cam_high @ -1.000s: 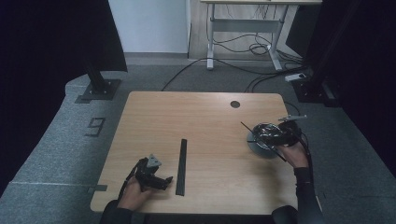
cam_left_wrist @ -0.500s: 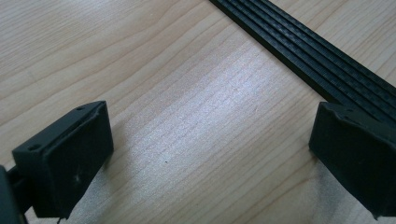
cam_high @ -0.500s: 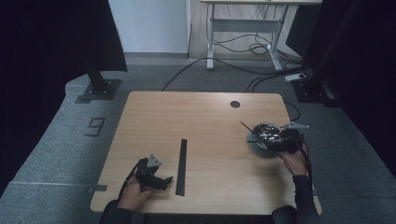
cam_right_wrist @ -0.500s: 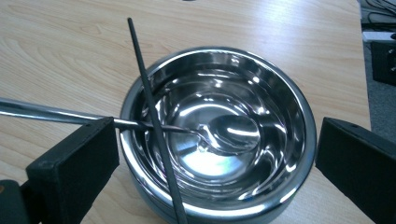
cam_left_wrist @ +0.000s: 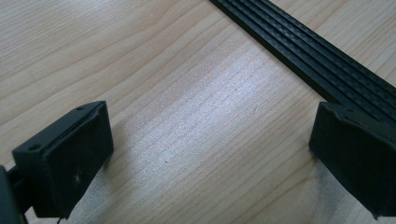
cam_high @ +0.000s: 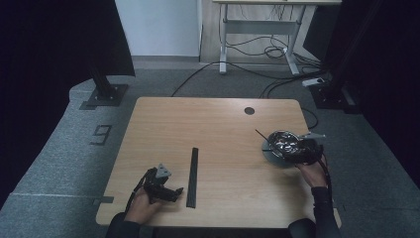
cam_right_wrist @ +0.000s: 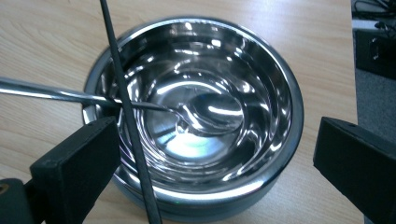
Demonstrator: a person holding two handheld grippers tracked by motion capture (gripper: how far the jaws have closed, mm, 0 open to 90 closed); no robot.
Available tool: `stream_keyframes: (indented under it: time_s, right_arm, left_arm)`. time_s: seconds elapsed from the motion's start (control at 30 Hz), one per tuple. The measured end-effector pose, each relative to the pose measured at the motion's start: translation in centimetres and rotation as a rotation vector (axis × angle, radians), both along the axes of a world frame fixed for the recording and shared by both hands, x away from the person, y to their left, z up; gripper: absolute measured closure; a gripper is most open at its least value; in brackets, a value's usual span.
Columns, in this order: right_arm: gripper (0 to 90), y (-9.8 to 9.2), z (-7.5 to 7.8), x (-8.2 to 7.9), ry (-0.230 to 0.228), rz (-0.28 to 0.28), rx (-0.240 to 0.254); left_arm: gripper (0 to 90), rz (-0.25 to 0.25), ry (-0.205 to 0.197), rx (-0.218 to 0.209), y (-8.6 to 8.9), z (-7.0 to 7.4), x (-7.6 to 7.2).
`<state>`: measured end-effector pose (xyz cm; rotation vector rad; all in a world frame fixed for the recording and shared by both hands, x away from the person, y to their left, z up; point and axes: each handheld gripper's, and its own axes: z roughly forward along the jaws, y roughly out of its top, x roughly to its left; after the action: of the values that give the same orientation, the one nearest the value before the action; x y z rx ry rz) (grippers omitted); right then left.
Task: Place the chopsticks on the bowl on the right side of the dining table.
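A shiny steel bowl (cam_right_wrist: 285,84) stands near the table's right edge (cam_high: 273,151). A metal spoon (cam_right_wrist: 212,112) lies in it, its handle running out over the left rim. A thin black rod (cam_right_wrist: 122,88) rests across the bowl, and its tip pokes out (cam_high: 259,133) in the high view. My right gripper (cam_right_wrist: 217,161) hovers over the bowl (cam_high: 297,148), open, one jaw on each side of it and touching nothing. My left gripper (cam_high: 163,187) rests low at the front left, open (cam_left_wrist: 212,154) over bare wood. A long black ribbed strip (cam_left_wrist: 317,51) lies just past its right jaw (cam_high: 192,170).
The wooden table (cam_high: 208,124) has a round cable hole (cam_high: 249,110) at the back right. Grey carpet surrounds it. Black stands and cables sit on the floor behind, and a desk frame (cam_high: 257,29) stands further back.
My right gripper has shifted slightly toward the near edge above the bowl. The left gripper and the black strip have stayed put.
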<state>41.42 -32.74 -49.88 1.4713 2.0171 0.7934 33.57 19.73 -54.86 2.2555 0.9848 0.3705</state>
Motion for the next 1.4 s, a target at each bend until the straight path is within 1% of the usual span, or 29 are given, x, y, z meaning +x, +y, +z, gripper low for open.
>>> stream_keyframes:
  time_s: [0.2, 0.33, 0.57, 0.6, 0.7, 0.8, 0.93, 1.4]
  right_arm:
    - [0.6, -0.4, -0.3, 0.1, 0.015, -0.011, -0.023]
    - [1.5, -0.9, -0.5, 0.1, 0.013, -0.02, -0.03]
    - [2.3, -2.0, -0.4, 0.0, 0.005, -0.053, -0.025]
    - [2.8, -2.4, -0.4, 0.0, 0.002, -0.065, -0.023]
    - [3.1, -2.7, -0.4, 0.0, 0.0, -0.072, -0.022]
    - [4.0, -3.4, -0.4, 0.0, -0.004, -0.097, -0.015]
    - [4.5, -3.8, -0.4, 0.0, -0.012, -0.113, -0.012]
    - [6.3, -5.6, -0.6, 0.3, -0.031, -0.195, -0.004]
  left_arm:
    - [0.0, 0.0, 0.0, 0.0, 0.0, 0.0, 0.0]
    - [0.0, 0.0, 0.0, 0.0, 0.0, 0.0, 0.0]
    - [0.0, 0.0, 0.0, 0.0, 0.0, 0.0, 0.0]
    - [0.0, 0.0, 0.0, 0.0, 0.0, 0.0, 0.0]
    - [0.0, 0.0, 0.0, 0.0, 0.0, 0.0, 0.0]
    - [0.0, 0.0, 0.0, 0.0, 0.0, 0.0, 0.0]
    - [0.0, 0.0, 0.0, 0.0, 0.0, 0.0, 0.0]
    - [0.0, 0.0, 0.0, -0.001, 0.0, 0.0, 0.0]
